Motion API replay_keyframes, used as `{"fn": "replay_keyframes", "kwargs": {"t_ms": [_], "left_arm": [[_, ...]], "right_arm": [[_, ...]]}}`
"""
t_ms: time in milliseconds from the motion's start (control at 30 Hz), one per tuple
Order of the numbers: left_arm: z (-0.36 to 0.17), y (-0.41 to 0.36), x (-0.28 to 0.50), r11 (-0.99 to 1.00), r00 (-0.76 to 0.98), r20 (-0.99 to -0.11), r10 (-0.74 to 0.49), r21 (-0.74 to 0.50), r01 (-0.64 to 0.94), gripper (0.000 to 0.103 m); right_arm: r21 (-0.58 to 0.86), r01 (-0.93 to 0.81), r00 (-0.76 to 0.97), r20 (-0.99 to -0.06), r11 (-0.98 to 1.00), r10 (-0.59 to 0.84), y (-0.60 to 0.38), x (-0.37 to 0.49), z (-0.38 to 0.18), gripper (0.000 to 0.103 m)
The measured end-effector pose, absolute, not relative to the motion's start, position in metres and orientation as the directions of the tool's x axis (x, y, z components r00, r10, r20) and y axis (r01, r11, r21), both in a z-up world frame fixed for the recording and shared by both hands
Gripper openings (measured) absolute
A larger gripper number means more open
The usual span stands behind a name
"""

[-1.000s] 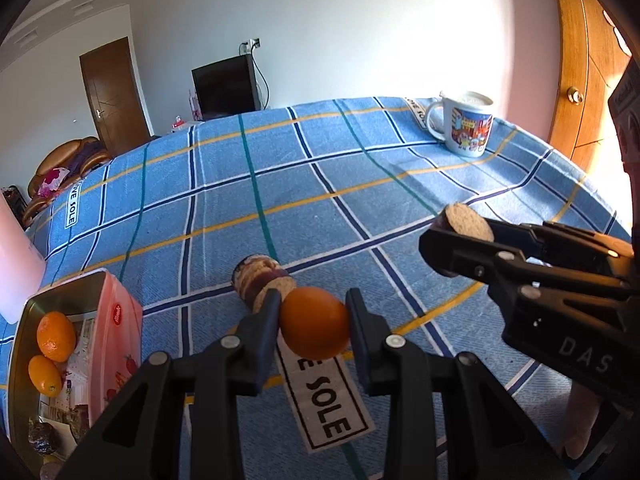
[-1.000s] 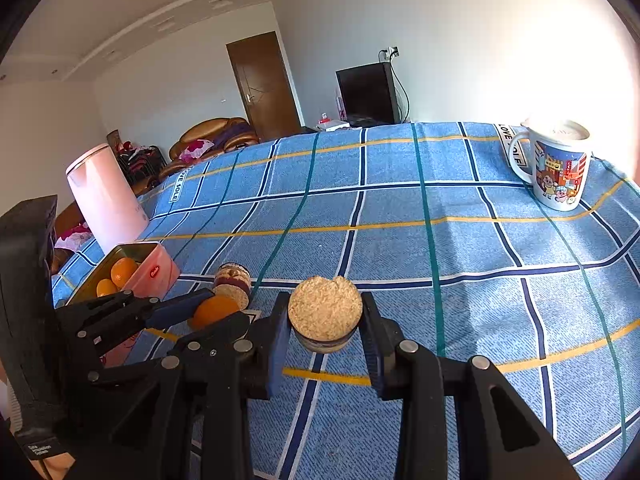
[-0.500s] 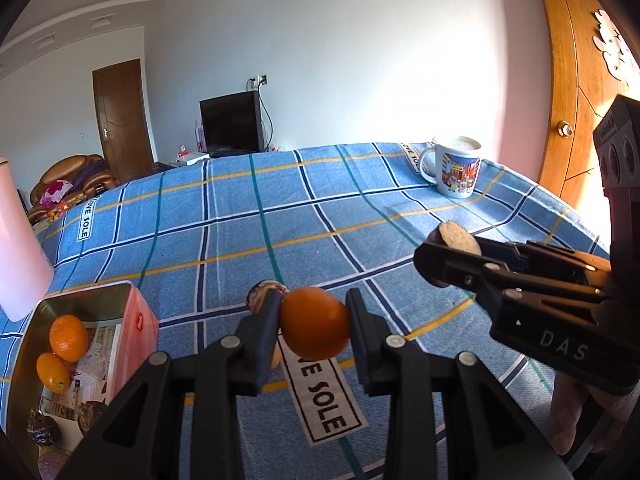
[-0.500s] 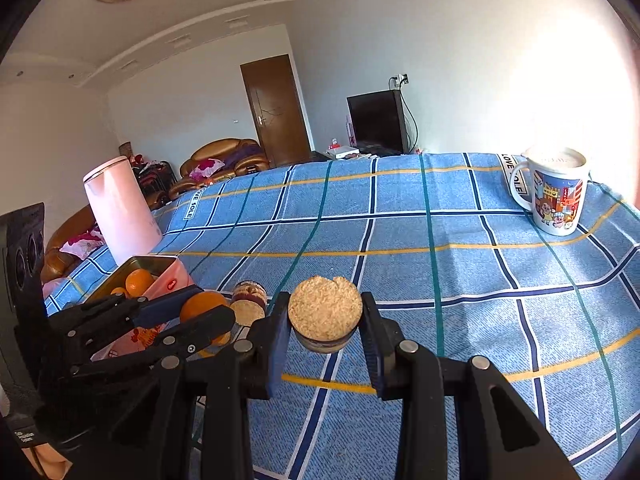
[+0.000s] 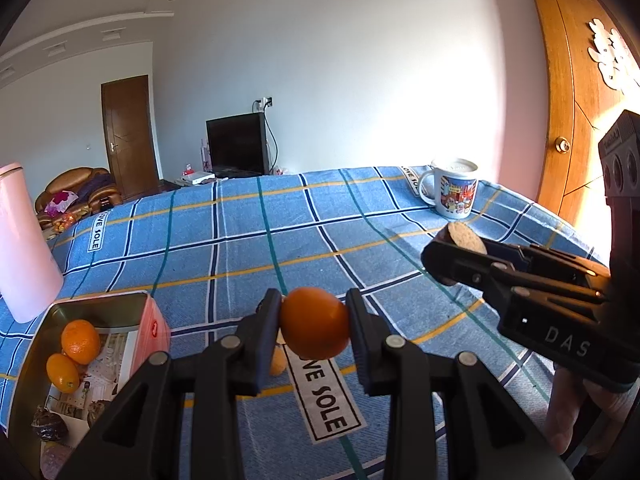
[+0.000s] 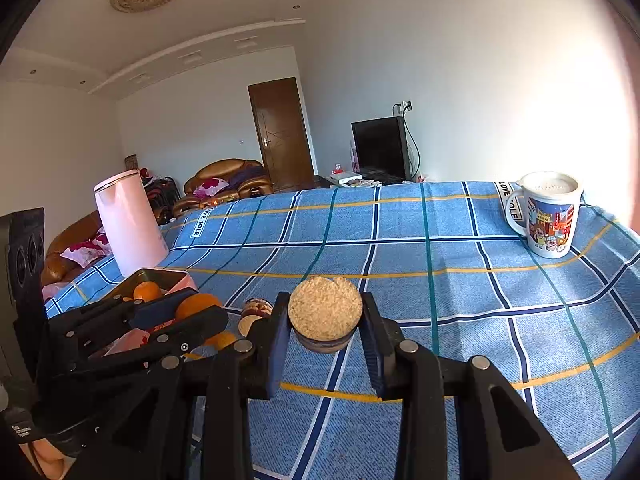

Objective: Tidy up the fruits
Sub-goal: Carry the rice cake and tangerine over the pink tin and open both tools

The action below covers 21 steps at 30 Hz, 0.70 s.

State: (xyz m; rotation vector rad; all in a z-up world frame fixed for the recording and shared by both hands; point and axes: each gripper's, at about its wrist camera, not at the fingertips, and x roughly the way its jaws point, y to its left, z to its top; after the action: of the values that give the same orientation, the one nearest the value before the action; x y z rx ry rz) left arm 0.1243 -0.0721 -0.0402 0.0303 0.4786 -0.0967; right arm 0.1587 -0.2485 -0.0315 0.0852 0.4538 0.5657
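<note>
- The left tool point(image 5: 314, 330) is clamped narrowly on an orange point(image 5: 314, 328), carried clear above the blue checked table point(image 5: 240, 248), apparently so it can travel to the tin.
- The right tool point(image 6: 325, 320) pinches a round, rough-topped fruit half point(image 6: 325, 312) by its sides, cut face up.
- The open tin point(image 5: 24, 364) sits at the left and already holds two oranges point(image 5: 80, 342); likely the collecting spot.
- A mug point(image 6: 546, 214) and a pink kettle point(image 6: 130, 224) stand well apart.

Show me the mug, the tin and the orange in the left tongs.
mug point(image 6: 550, 216), right wrist view, printed side.
tin point(image 5: 156, 326), left wrist view, pink end wall.
orange point(image 5: 314, 328), left wrist view, front face.
</note>
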Motion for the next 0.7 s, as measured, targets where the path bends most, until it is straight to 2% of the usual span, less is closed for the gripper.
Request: {"fn": "replay_keyframes", "kwargs": {"t_ms": [367,700], "left_arm": [[-0.035,-0.065,0.110,0.996,0.907,-0.413,-0.085,-0.004,0.091,0.035],[-0.020,-0.007,0.089,0.998,0.922,-0.385,-0.033,-0.062,0.010,0.035]], "right_arm": [[0.140,-0.500,0.791,-0.329,0.855,0.516,-0.247,0.143,-0.026,0.035],[0.152,-0.596,0.711,-0.358,0.789,0.606,-0.199,0.140,-0.020,0.035]]}}
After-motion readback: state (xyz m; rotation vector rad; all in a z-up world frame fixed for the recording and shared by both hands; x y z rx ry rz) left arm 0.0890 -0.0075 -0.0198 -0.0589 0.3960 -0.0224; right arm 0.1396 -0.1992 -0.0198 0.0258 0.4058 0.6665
